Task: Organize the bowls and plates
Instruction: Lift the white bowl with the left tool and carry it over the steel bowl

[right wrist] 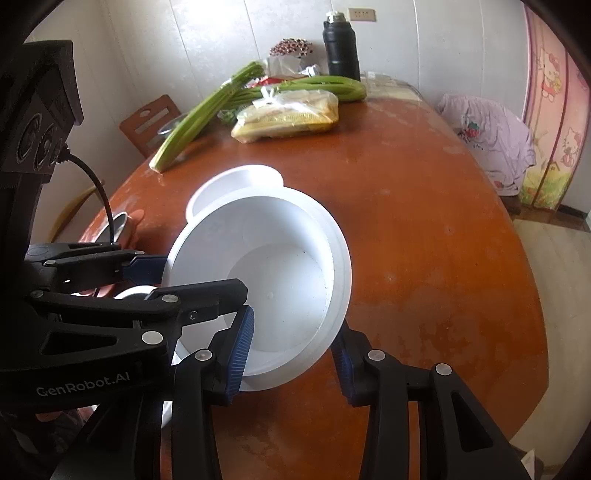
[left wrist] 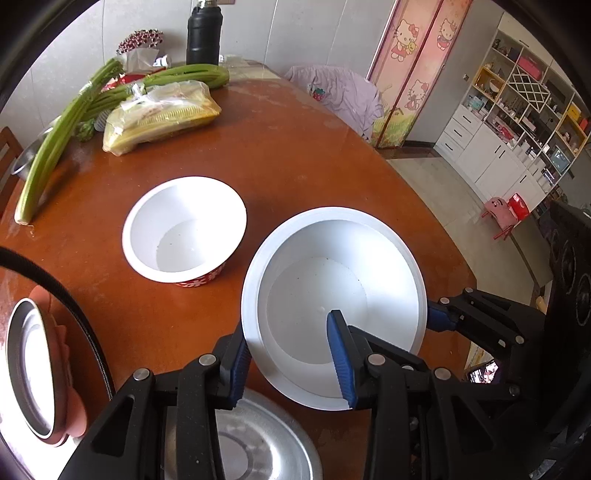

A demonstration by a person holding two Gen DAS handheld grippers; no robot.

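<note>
A large white bowl point(left wrist: 332, 266) hangs above the brown table point(left wrist: 295, 155), held from two sides. My left gripper point(left wrist: 288, 328) is shut on its near wall, one blue pad inside and one outside. My right gripper point(right wrist: 293, 328) is shut on the same large white bowl point(right wrist: 280, 258) in the same way. Each gripper shows at the edge of the other's view. A smaller white bowl point(left wrist: 184, 229) with a red patterned outside stands on the table to the left. In the right wrist view this smaller bowl point(right wrist: 240, 181) peeks out behind the held one.
A metal plate point(left wrist: 266, 443) lies under my left gripper. A metal bowl in an orange holder point(left wrist: 33, 369) sits at the left edge. Celery point(left wrist: 62, 133), a bagged food pack point(left wrist: 162, 114) and a black flask point(left wrist: 204, 33) fill the far end. The table edge curves off to the right.
</note>
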